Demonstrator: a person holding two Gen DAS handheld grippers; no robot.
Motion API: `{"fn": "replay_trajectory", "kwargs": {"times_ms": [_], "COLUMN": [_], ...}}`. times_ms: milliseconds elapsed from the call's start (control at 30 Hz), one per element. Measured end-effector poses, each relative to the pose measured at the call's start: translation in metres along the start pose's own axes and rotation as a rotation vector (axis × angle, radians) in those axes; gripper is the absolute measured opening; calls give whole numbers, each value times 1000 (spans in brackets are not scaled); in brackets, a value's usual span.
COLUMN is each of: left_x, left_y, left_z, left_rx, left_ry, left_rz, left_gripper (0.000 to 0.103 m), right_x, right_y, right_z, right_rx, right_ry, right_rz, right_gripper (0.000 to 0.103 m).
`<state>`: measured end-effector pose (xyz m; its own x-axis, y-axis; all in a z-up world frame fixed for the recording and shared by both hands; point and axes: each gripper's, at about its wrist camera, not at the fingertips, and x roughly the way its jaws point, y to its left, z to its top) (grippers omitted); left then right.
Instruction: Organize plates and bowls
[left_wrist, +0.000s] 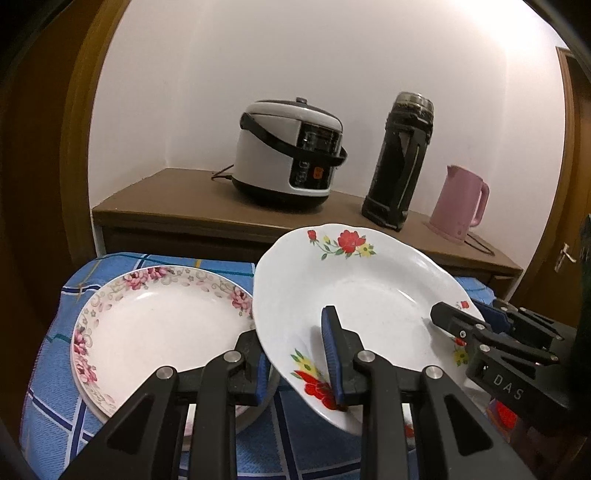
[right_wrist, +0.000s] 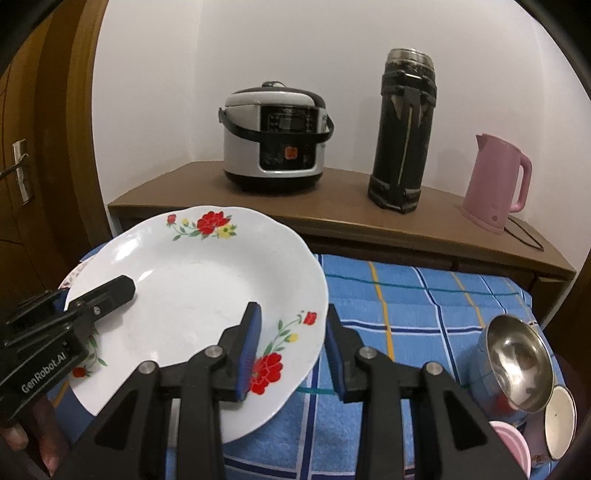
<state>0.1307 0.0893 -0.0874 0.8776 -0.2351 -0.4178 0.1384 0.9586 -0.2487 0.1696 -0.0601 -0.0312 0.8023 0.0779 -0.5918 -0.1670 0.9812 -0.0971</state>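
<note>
A home, plainly, some lived-in domestic room; a rice cooker (right_wrist: 275, 138), a tall black thermos flask (right_wrist: 402, 129) and a pink electric kettle (right_wrist: 496, 181) line a wooden sideboard (right_wrist: 332, 218); blue checked cloth (right_wrist: 424, 295) over the table; wooden door (right_wrist: 22, 147) beside it.

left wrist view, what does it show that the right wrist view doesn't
Only the left wrist view: a pink-flowered plate lying flat on the blue cloth, left of the held plate.

Only the right wrist view: a steel bowl tipped on its side and a pink cup at the lower right, plus a hand at the lower left.

Both: the red-flowered plate, tilted and gripped at opposite rims by the left gripper and right gripper, the rice cooker, black flask and pink kettle.
</note>
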Motion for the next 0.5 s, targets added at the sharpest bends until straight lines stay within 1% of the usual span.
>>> {"fn": "replay_trajectory", "kwargs": {"times_ms": [500], "left_x": [-6], "left_y": [19], "left_z": [4], "left_rx": [-84], "left_ry": [-45], "left_rz": [50], "left_gripper": [27], "right_x": [7], "right_y": [21], "right_z": [16], "right_rx": [-45], "right_ry": [-31], "right_rz": [38], "right_gripper": [34]}}
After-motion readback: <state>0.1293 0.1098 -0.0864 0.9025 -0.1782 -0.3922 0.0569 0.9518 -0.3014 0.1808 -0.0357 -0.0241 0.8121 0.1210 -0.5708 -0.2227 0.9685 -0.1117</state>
